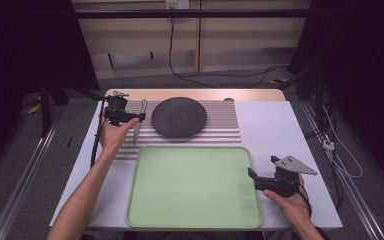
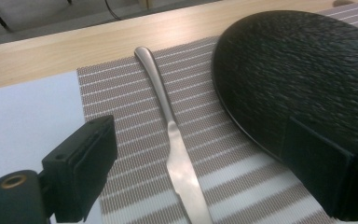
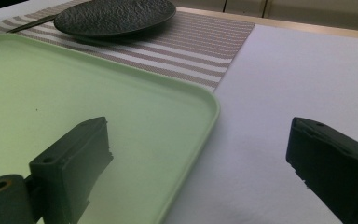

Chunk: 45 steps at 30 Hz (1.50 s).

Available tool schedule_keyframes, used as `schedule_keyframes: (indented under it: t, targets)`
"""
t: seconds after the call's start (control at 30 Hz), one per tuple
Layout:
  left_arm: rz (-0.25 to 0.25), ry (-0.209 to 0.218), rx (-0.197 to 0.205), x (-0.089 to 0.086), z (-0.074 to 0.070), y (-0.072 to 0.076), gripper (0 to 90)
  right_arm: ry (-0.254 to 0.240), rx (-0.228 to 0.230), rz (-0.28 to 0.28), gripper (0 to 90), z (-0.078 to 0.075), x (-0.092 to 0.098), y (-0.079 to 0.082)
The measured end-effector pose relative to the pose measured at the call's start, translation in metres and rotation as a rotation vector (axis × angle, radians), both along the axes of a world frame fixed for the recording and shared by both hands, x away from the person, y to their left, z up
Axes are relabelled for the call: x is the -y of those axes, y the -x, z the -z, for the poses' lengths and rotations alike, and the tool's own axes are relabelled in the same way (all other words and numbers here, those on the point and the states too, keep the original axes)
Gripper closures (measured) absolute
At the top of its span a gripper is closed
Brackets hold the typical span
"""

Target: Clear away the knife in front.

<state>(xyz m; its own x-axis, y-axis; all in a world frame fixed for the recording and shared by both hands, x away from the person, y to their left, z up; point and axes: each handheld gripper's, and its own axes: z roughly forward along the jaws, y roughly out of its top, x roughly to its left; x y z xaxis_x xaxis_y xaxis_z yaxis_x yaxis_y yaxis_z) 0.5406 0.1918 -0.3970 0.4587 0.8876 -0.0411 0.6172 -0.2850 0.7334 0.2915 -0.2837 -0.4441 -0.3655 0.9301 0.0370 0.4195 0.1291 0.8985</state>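
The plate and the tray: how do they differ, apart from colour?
The plate is round, dark and rough-textured; the tray is rectangular with rounded corners, pale green and smooth. The plate is much the smaller. The plate sits on the striped mat beside a knife, while the tray lies nearer the person, overlapping the mat's near edge. The left gripper hovers by the plate, the right gripper at the tray's edge. Both are empty.

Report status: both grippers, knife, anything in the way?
Left gripper open, straddling the knife on the striped mat. Right gripper open over green tray edge. Black plate close beside knife.
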Motion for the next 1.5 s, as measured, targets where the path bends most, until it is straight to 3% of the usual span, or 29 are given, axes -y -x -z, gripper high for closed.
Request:
schedule_keyframes:
  t: [0.1,0.2,0.33,0.4,0.47,0.53,0.63,0.8,0.83,0.87,0.93,0.97,1.03,1.1,1.17,1.2,1.3,1.37,1.47,1.5]
  targets:
    - [-0.008,-0.006,-0.008,0.003,0.003,-0.01,11.1,0.003,-0.002,-0.003,6.3,0.0,0.0,0.0]
    - [-0.008,-0.041,0.003,0.006,0.006,-0.019,13.8,0.005,-0.004,-0.006,6.3,0.0,-0.001,0.001]
    - [-0.051,-0.056,-0.001,0.002,0.013,-0.035,16.1,0.004,-0.012,-0.01,6.5,0.001,-0.001,-0.001]
    - [-0.08,-0.095,-0.038,-0.001,0.017,-0.045,17.7,0.005,-0.017,-0.011,7.1,0.002,-0.001,-0.001]
    - [-0.089,-0.081,-0.057,-0.003,0.022,-0.051,17.0,0.009,-0.015,-0.014,7.0,0.002,-0.001,-0.001]
    - [-0.101,-0.103,-0.071,-0.002,0.025,-0.056,19.1,0.008,-0.017,-0.015,7.1,0.002,-0.001,-0.001]
    - [-0.09,-0.103,-0.107,0.0,0.03,-0.065,20.3,0.007,-0.025,-0.017,7.0,0.002,-0.001,-0.002]
    - [-0.107,-0.091,-0.112,0.003,0.035,-0.072,24.4,0.006,-0.029,-0.025,7.1,0.002,-0.001,-0.002]
    - [-0.097,-0.084,-0.125,0.004,0.038,-0.074,30.4,0.007,-0.03,-0.025,7.1,0.002,-0.001,-0.002]
    - [-0.093,-0.083,-0.141,0.005,0.041,-0.076,30.4,0.007,-0.03,-0.025,7.1,0.002,-0.001,-0.002]
    - [-0.085,-0.088,-0.146,0.009,0.045,-0.078,35.1,0.007,-0.029,-0.025,7.1,0.002,-0.001,-0.002]
    - [-0.08,-0.086,-0.141,0.011,0.046,-0.079,41.6,0.008,-0.03,-0.024,7.1,0.002,-0.001,-0.002]
    - [-0.083,-0.076,-0.142,0.013,0.049,-0.081,43.8,0.008,-0.03,-0.025,7.1,0.002,-0.001,-0.002]
    - [-0.078,-0.091,-0.166,0.016,0.049,-0.085,47.5,0.007,-0.033,-0.024,7.1,0.003,-0.001,-0.002]
    - [-0.082,-0.106,-0.164,0.019,0.049,-0.088,51.5,0.006,-0.035,-0.023,7.1,0.003,-0.001,-0.003]
    - [-0.084,-0.104,-0.163,0.02,0.05,-0.088,56.6,0.005,-0.035,-0.024,7.1,0.003,-0.001,-0.003]
    - [-0.095,-0.106,-0.169,0.022,0.049,-0.089,59.2,0.002,-0.037,-0.023,7.1,0.003,0.0,-0.003]
    - [-0.09,-0.097,-0.18,0.023,0.049,-0.089,65.6,0.0,-0.038,-0.023,7.0,0.003,0.0,-0.003]
    - [-0.094,-0.07,-0.234,0.024,0.046,-0.09,74.4,0.002,-0.038,-0.028,7.0,0.003,-0.001,-0.003]
    - [-0.094,-0.07,-0.234,0.024,0.046,-0.09,75.2,0.002,-0.038,-0.028,7.0,0.003,-0.001,-0.003]
